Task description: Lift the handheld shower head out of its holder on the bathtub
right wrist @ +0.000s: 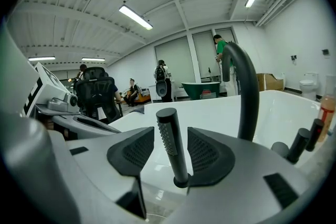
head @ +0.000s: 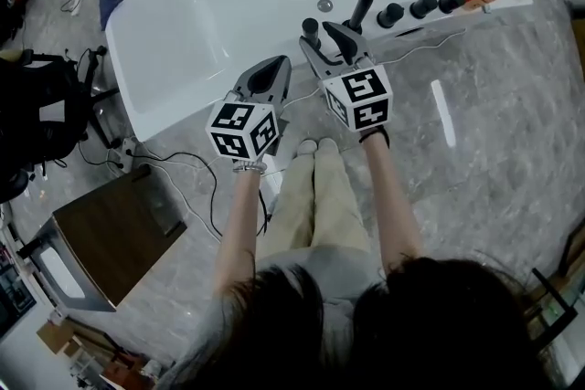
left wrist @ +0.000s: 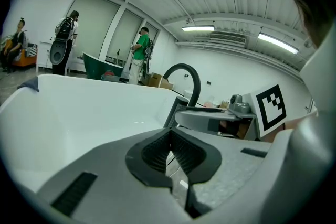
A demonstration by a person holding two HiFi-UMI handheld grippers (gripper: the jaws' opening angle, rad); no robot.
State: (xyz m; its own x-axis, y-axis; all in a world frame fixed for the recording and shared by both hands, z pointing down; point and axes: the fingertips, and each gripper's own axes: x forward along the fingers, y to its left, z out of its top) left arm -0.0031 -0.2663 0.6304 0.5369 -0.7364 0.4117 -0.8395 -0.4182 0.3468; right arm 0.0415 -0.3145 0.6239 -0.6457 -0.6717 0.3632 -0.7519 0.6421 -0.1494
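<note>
— Listing the task's item first: where does it stand?

— Item one: handheld shower head (right wrist: 170, 139). Slim dark rod, upright, foot seated in its holder (right wrist: 181, 182) on the rim of the white bathtub (head: 210, 5). An arched black spout (right wrist: 245, 86) is just beside it, and three dark knobs (head: 422, 6) sit further along the same rim.

— Right gripper?

— Item two: right gripper (right wrist: 170, 152). Jaws wide apart, the rod framed between them, neither pad pressing on it. Nothing clamped.

— Left gripper?

— Item three: left gripper (left wrist: 169, 150). Jaws together, nothing between them. Held near the tub's outer edge, apart from the rod.

— Step in hand?

— By my reading, the approach. The rod stands between the parted jaws, the grasp is not yet made and the lift is not begun.

— Next move calls for?

— Likely closing the right jaws squarely on the rod's upper part, above the holder. Then drawing straight up along the rod's own line, so the foot clears the socket without binding. A hose may trail below, but none is visible, so its slack cannot be judged.
</note>
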